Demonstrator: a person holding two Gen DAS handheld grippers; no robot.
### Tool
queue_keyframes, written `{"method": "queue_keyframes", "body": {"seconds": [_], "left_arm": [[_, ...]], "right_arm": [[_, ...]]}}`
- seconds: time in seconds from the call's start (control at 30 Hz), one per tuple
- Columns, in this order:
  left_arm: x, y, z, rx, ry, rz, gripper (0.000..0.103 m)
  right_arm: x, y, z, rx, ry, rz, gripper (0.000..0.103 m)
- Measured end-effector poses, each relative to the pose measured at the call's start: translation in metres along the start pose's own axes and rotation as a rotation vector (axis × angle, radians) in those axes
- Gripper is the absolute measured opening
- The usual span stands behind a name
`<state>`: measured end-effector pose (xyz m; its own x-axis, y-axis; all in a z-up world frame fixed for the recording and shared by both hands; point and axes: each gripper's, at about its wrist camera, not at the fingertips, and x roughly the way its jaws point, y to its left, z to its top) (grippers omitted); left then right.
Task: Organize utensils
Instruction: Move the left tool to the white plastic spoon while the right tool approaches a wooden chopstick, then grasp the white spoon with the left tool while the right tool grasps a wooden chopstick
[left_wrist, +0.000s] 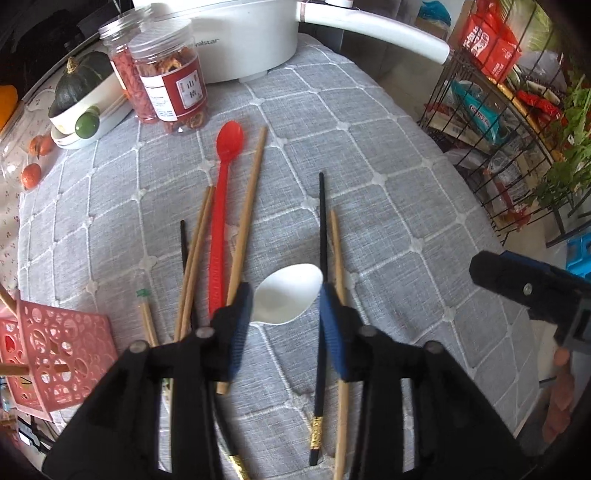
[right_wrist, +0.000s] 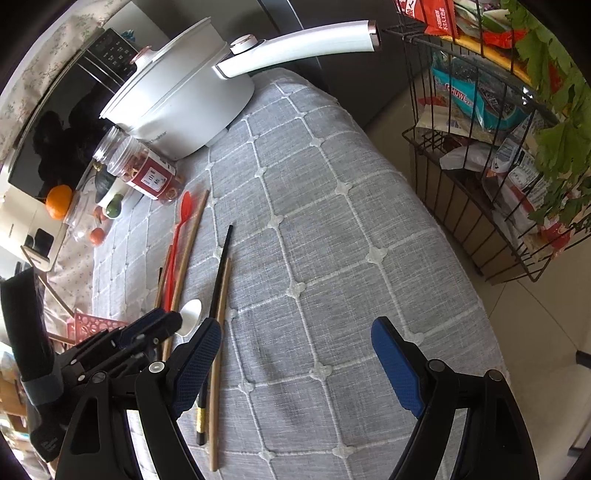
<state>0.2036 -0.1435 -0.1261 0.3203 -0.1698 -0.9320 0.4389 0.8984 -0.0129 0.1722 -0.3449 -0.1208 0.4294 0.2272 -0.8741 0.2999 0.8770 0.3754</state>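
Left gripper (left_wrist: 286, 295) jaws spread, straddling the white spoon (left_wrist: 288, 293); right gripper (right_wrist: 295, 332) released, right of that spoon.

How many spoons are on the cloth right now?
2. The red spoon lies among the chopsticks, bowl toward the jars. The white spoon sits between the left tool's open fingers. More may be hidden under the tool.
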Motion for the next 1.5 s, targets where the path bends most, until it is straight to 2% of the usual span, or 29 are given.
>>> {"method": "queue_keyframes", "body": {"seconds": [0.2, 0.27, 0.3, 0.33, 0.47, 0.6, 0.8, 0.87, 0.93, 1.0, 1.13, 1.2, 1.33, 1.4, 1.5], "left_arm": [[0.009, -0.007, -0.003, 0.139, 0.034, 0.051, 0.05], [0.014, -0.012, -0.004, 0.176, 0.039, 0.06, 0.041], [0.017, -0.016, -0.004, 0.193, 0.047, 0.051, 0.03], [0.02, -0.02, -0.005, 0.21, 0.056, 0.042, 0.025], [0.032, -0.035, -0.006, 0.263, 0.072, 0.07, 0.01], [0.034, -0.037, -0.003, 0.228, 0.034, 0.099, 0.003], [-0.016, -0.028, -0.004, 0.114, -0.125, 0.009, 0.002], [-0.038, -0.02, -0.01, 0.068, -0.181, -0.036, 0.002], [-0.059, -0.012, -0.019, 0.017, -0.229, -0.091, 0.002], [-0.079, -0.001, -0.033, -0.025, -0.269, -0.136, 0.002], [-0.104, 0.017, -0.058, -0.085, -0.317, -0.189, 0.002], [-0.114, 0.028, -0.07, -0.12, -0.335, -0.21, 0.002], [-0.124, 0.043, -0.086, -0.17, -0.342, -0.232, 0.002], [-0.126, 0.051, -0.093, -0.194, -0.341, -0.235, 0.002], [-0.13, 0.06, -0.104, -0.214, -0.342, -0.226, 0.002]], "right_arm": [[0.003, -0.002, 0.002, 0.02, 0.007, 0.001, 0.085], [0.004, -0.004, 0.002, 0.02, 0.011, -0.004, 0.085], [0.005, -0.005, 0.002, 0.02, 0.013, -0.006, 0.085], [0.005, -0.007, 0.003, 0.021, 0.014, -0.009, 0.085], [0.007, -0.01, 0.003, 0.022, 0.019, -0.016, 0.085], [0.008, -0.009, 0.003, 0.015, 0.024, -0.015, 0.085], [0.014, 0.002, 0.003, -0.013, 0.024, 0.005, 0.084], [0.02, 0.008, 0.002, -0.025, 0.031, 0.034, 0.08], [0.029, 0.017, 0.002, -0.041, 0.053, 0.072, 0.066], [0.04, 0.027, 0.001, -0.056, 0.078, 0.108, 0.055], [0.06, 0.045, -0.001, -0.078, 0.122, 0.143, 0.031], [0.069, 0.05, -0.002, -0.077, 0.13, 0.137, 0.025], [0.082, 0.059, -0.005, -0.075, 0.141, 0.115, 0.021], [0.084, 0.064, -0.007, -0.104, 0.125, 0.074, 0.016], [0.085, 0.081, -0.011, -0.18, 0.109, -0.018, 0.016]]}}
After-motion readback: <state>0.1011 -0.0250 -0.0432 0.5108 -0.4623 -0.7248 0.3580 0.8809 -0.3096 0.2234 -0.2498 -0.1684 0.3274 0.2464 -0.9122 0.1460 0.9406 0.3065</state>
